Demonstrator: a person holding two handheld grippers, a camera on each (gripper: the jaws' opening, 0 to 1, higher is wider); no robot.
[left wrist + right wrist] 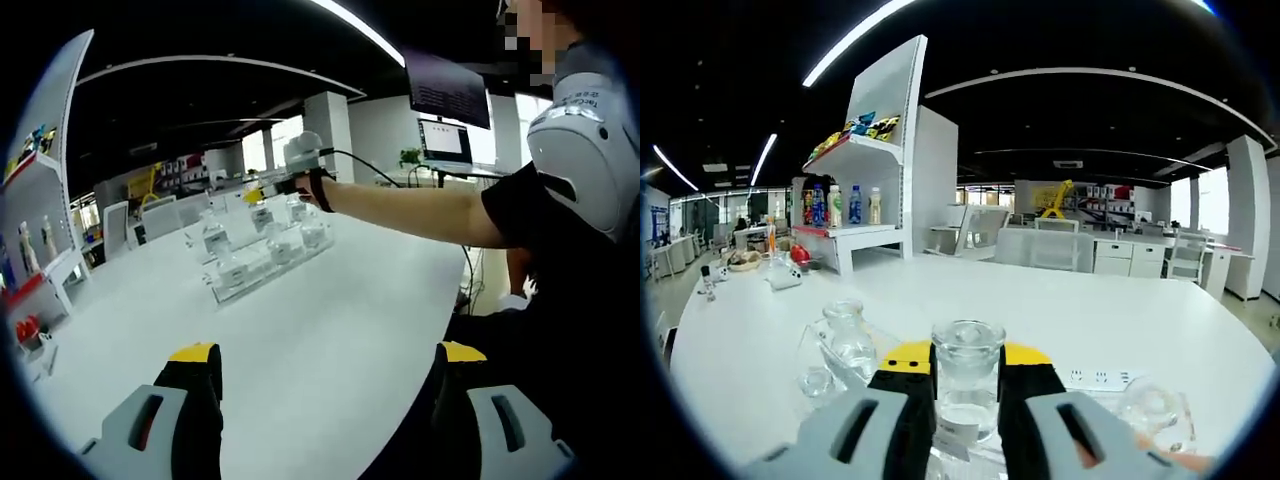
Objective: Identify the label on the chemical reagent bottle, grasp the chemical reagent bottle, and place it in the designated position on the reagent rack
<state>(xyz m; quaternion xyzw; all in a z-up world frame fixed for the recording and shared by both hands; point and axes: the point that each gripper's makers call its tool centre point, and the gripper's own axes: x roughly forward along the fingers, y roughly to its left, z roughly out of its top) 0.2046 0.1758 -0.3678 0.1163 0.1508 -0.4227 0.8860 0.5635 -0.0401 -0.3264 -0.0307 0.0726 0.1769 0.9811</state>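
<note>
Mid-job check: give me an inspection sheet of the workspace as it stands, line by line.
Surface: white table, mostly bare near the left gripper.
Job's things: clear reagent bottle between the right gripper's fingers; more bottles on the clear rack.
Clutter: power strip on the table.
Grippers: left gripper open over bare table; right gripper closed on the bottle at the rack.
Cables: a black cable runs from the right gripper.
Surroundings: shelf unit with drinks and snacks; monitor.

Several clear bottles (967, 375), one rack (268, 272)
</note>
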